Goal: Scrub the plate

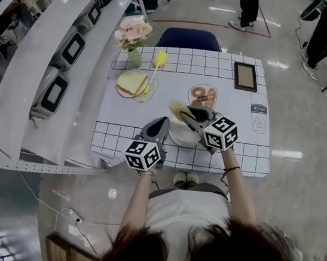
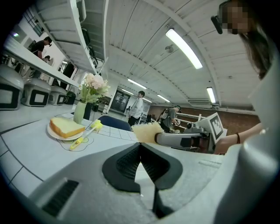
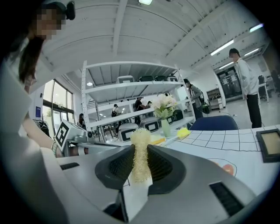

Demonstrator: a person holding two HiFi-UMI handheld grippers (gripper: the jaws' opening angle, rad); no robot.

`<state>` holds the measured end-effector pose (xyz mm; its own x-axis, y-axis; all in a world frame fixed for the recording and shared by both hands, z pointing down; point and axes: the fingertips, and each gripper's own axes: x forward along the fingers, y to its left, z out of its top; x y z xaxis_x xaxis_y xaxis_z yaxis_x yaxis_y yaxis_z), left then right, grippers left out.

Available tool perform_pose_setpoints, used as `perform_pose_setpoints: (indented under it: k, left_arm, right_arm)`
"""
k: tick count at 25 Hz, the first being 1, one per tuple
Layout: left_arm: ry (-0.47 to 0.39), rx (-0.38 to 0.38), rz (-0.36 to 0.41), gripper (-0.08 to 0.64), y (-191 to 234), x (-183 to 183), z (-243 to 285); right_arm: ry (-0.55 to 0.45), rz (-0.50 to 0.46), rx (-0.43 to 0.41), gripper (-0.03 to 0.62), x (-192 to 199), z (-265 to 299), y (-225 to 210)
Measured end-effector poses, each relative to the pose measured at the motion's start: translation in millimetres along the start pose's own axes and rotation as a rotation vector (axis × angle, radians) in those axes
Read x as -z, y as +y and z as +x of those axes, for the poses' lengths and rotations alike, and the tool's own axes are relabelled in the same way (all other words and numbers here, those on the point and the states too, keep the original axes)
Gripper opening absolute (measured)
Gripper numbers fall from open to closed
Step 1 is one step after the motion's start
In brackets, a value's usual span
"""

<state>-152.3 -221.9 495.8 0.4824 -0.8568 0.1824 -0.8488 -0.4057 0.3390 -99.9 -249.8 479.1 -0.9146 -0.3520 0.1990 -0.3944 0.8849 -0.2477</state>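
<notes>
Right gripper view shows the right tool (image 3: 140, 168) pinching a loofah (image 3: 140, 146) by the white plate (image 1: 179, 139) at the counter's (image 1: 239, 110) near edge, the left tool (image 2: 140, 151) clamped on its rim; hard scrubbing could shove it off.

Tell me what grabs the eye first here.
The pale yellow fibrous scrub pad pinched in the right gripper's jaws stands out, held close to the round white plate at the grid-lined white table's near edge. Farther back sit a slice of bread and a vase of pink flowers.

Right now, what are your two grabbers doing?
Left gripper: closed, nothing between its jaws.
Right gripper: closed on the sponge.
</notes>
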Motion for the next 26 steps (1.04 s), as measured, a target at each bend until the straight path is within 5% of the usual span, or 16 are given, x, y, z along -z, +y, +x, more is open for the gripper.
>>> perform_pose_setpoints:
  k: [26]
  left_arm:
    - [-0.012,-0.028,0.011,0.011,4.6,-5.7,11.1]
  right_arm:
    - [-0.06,0.026,-0.028,0.08,-6.8,-6.7,-6.4]
